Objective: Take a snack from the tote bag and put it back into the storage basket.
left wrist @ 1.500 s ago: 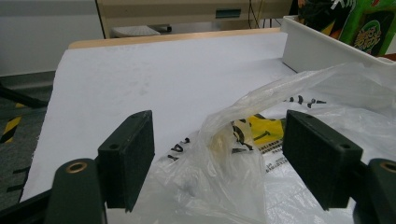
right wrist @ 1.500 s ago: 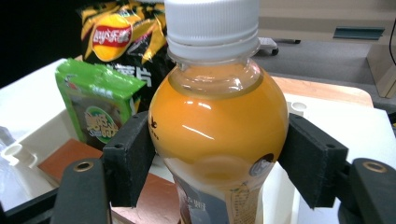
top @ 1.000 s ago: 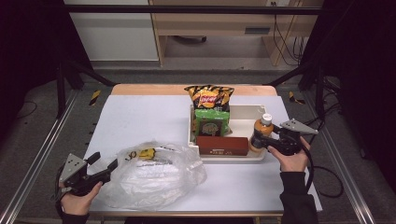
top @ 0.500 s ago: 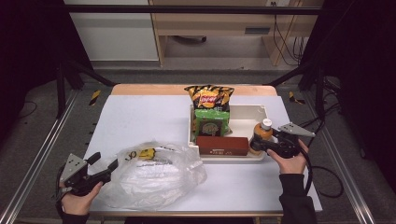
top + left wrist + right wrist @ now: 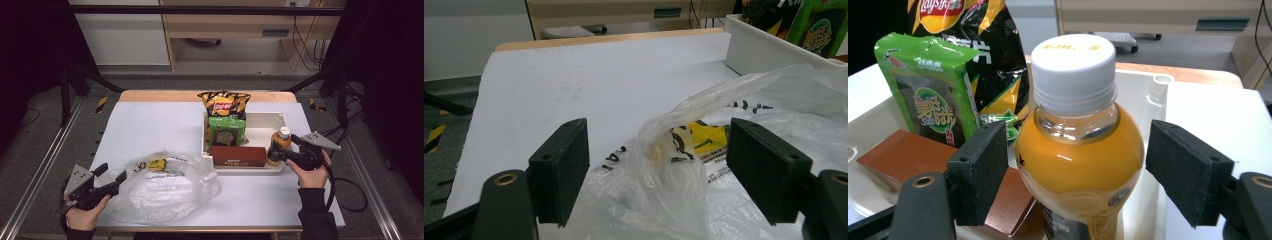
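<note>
From above, the orange juice bottle (image 5: pixel 281 145) stands upright in the white tray (image 5: pixel 260 127). The right gripper view reveals the right tongs (image 5: pixel 1075 175), just opening, spread clear either side of it. The left tongs (image 5: pixel 664 172) gape over the plastic bag (image 5: pixel 704 165).

High view looks down over the table (image 5: pixel 150 125); both gripper views sit close, sharing its tray (image 5: pixel 260 122).

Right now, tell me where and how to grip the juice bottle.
Grip the bottle on its rounded orange shoulder below the white cap, from the tray's right side. It stands upright, the right gripper already straddles it, jaws open, and the brown box blocks its left.
</note>
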Available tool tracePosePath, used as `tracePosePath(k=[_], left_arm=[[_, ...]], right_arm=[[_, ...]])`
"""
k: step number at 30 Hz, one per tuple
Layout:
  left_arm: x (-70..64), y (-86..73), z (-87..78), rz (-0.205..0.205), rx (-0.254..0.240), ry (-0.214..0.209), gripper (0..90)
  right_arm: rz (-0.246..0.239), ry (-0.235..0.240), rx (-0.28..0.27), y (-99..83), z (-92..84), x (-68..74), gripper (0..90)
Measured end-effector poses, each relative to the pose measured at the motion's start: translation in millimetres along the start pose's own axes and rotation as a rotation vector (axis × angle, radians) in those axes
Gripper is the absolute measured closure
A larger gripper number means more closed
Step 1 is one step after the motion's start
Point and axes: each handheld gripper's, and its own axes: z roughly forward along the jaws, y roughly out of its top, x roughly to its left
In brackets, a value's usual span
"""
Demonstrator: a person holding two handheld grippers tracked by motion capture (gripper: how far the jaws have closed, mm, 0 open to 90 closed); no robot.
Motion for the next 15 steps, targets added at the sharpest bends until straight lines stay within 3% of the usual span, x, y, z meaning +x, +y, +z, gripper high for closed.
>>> tracePosePath(k=[8, 15], left_arm=[[0.7, 0.4, -0.9, -0.001, 0.0, 0.0, 24.5], [2.1, 0.1, -0.6, -0.003, 0.006, 0.0, 23.9]], right_arm=[[-0.001, -0.018, -0.049, -1.9, -19.5, 2.2, 21.5], [0.021, -0.007, -0.063, -20.5, -35.3, 0.6, 20.9]])
